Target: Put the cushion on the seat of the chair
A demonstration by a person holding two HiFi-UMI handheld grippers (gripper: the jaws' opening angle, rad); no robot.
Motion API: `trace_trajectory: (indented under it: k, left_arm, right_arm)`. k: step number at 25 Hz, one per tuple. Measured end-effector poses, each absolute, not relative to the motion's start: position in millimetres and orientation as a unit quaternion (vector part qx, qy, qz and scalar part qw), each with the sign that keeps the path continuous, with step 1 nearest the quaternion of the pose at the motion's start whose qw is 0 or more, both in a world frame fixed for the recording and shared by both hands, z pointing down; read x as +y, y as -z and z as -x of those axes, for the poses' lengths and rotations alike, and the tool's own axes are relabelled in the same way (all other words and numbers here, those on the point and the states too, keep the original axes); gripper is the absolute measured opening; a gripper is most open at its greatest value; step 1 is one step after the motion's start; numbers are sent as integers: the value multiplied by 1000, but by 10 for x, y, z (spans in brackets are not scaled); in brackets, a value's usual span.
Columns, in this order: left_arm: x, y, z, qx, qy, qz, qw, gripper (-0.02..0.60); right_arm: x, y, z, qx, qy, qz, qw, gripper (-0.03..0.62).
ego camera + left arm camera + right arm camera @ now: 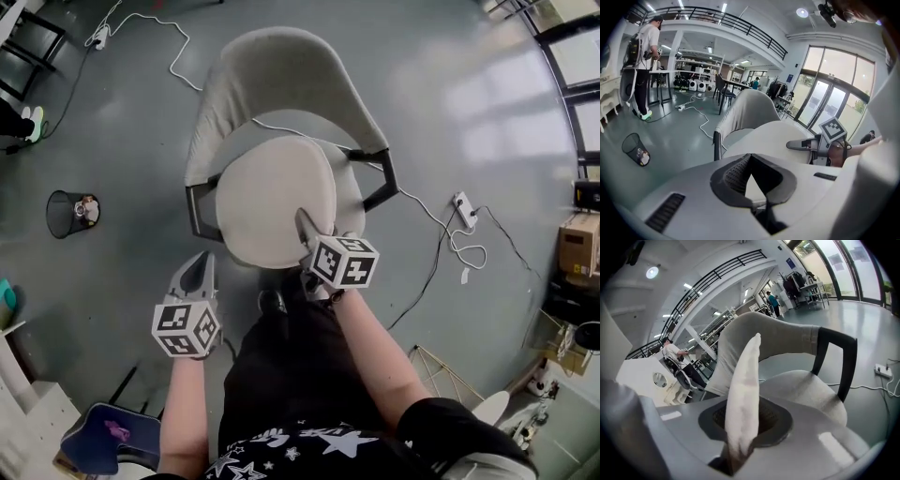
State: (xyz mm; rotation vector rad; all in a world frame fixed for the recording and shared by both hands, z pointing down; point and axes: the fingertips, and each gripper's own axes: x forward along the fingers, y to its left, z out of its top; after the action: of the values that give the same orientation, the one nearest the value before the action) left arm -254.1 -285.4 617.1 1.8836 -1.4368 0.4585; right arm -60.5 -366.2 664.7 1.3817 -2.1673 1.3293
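- Cushion (272, 202) is over the chair (281, 66), covering most of the seat (352, 202). It looks tilted, not yet lying flat.
- My right gripper (305, 220) is clamped on the cushion's near edge, at the chair's front. In the right gripper view the cushion (745, 394) rises edge-on from between the jaws, with the seat (806, 390) showing beside it.
- My left gripper (199, 272) is off the chair's front-left corner, apart from chair and cushion. Its jaws are closed tip to tip with nothing gripped.
- I can't tell whether the cushion's far edge already touches the seat near the backrest.
- Step in hand, as I read it: final placement, with the cushion above the target but not set down.
- Next move calls for dropping the held edge so the cushion lies flat, keeping it centred between the chair's arms.
- Let go only once the seat carries the weight. Letting go sooner risks a slide off the chair's front.
- Left gripper is free to nudge the left edge if the cushion lands skewed.
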Motion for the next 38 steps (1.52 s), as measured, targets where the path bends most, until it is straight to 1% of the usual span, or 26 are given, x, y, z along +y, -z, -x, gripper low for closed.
trace_trajectory:
  k: [9,16,23,31,38]
  left_arm:
    - [-2945,-6688,2149,-512,-216,-741,377,8]
    - [-2993,-7077,1894,-482,-235,-747,394,8]
    - [-3133,-7407,1707,-455,-268,-752,394,8]
    - [-3152,-7554,1658,-455,-278,-747,397,8]
    - [-3161,-7588,1639,-456,-283,-747,394,8]
  right_arm:
    - [-3694,-7289,51,-725,-469,-488,129,74]
    - [-3714,-7676,-145,-721,-477,-483,138,91]
    - [-3729,-7975,-385,-705,-473,-502,164,136]
    - [-3680,-8317,-565,-684,-489,-513,172,228]
    - [-3621,-8443,-677,-668,-490,-527,192,286]
